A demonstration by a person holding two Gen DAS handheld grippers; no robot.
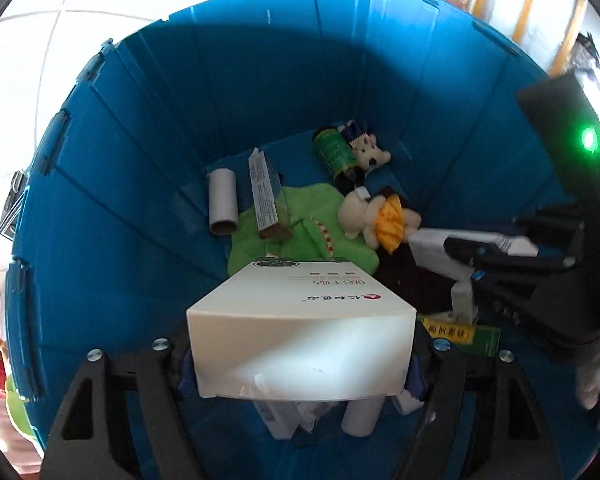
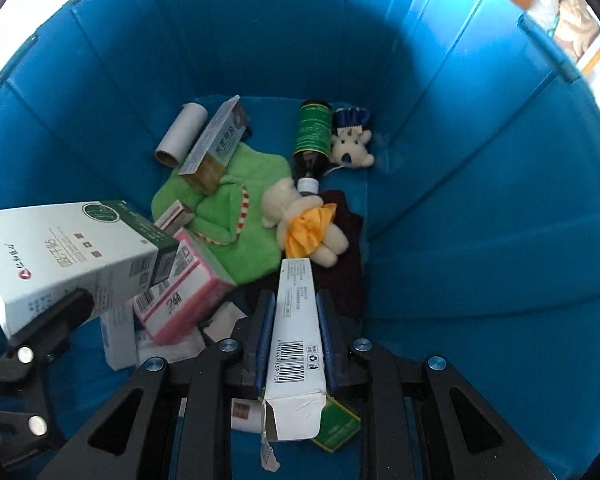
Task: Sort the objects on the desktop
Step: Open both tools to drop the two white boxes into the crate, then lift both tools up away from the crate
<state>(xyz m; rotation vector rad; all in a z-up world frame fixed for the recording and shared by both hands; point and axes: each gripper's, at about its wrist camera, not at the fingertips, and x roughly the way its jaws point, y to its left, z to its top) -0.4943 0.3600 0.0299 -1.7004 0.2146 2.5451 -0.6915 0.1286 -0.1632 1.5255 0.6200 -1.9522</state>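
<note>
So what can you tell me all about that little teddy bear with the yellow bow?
The teddy bear is small, cream and fluffy-looking, with a crinkly yellow bow round its middle. It lies flat on the bottom of the blue bin, partly on a dark cloth, beside the green towel. A bottle's white cap is right at its head. Neither claw touches it.

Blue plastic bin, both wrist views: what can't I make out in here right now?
- Left wrist: white rectangular carton in left gripper hides bin floor beneath it.
- Right wrist: narrow white barcode box in right gripper covers dark maroon cloth.
- Small print on green-labelled bottle: too small.
</note>
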